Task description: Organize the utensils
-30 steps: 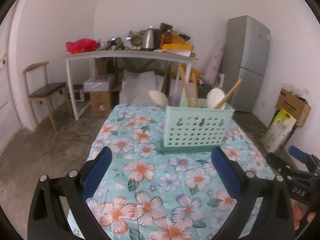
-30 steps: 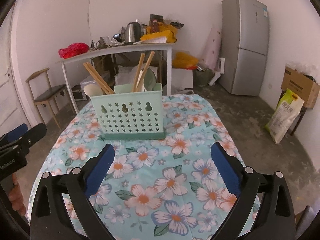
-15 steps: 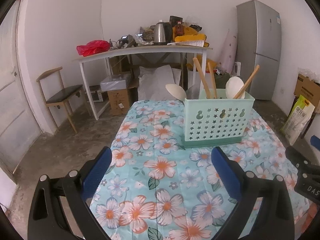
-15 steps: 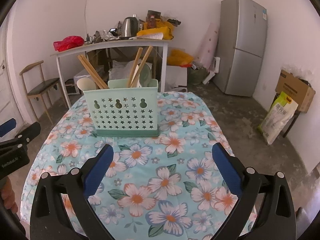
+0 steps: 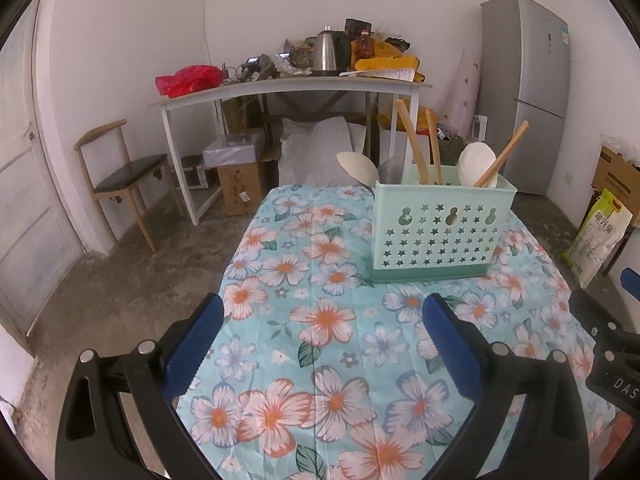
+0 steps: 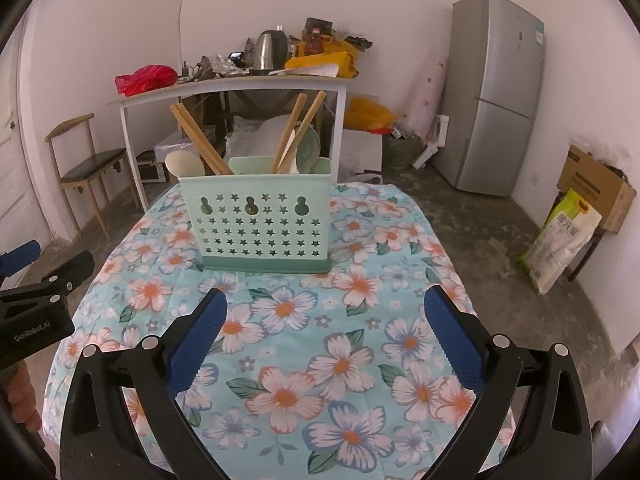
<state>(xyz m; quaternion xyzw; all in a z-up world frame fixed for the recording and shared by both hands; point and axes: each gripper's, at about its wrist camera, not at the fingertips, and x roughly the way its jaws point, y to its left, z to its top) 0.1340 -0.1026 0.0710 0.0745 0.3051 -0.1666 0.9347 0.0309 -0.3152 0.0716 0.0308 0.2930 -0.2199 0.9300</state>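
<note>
Utensil caddy (image 5: 440, 236), mint green plastic with star cut-outs, stands upright on the floral tablecloth (image 5: 328, 320) ahead of both grippers, touched by neither. We note the left gripper (image 5: 324, 336) with jaws spread wide and nothing between them, its blue pads (image 5: 196, 344) hanging over bare cloth; the caddy sits ahead and to its right. We note the right gripper (image 6: 326, 332) likewise wide open and empty, blue pads (image 6: 454, 340) over the cloth, caddy ahead and slightly left of its centre line. In the right wrist view the caddy (image 6: 260, 220) holds wooden chopsticks (image 6: 198, 140) leaning left, a second pair of wooden sticks (image 6: 300, 128) leaning right, a white spoon (image 6: 185, 164) over the left edge and a pale green spoon (image 6: 308, 146) behind the right-hand sticks. In the left wrist view we see the same load from the other side: wooden sticks (image 5: 414, 148), a white spoon (image 5: 476, 162), another white spoon (image 5: 358, 164) past the left rim. We cannot tell which inner compartment each piece occupies. Each wrist view catches the other gripper at its frame edge. Beyond the table: a white side table (image 6: 240, 88) stacked with clutter, including a steel kettle (image 6: 270, 50) and a red bag (image 6: 146, 78); a wooden chair (image 6: 84, 160) at the left wall; a grey fridge (image 6: 496, 92) at right; a cardboard box (image 6: 592, 188) and a printed sack (image 6: 560, 240) on the concrete floor.
</note>
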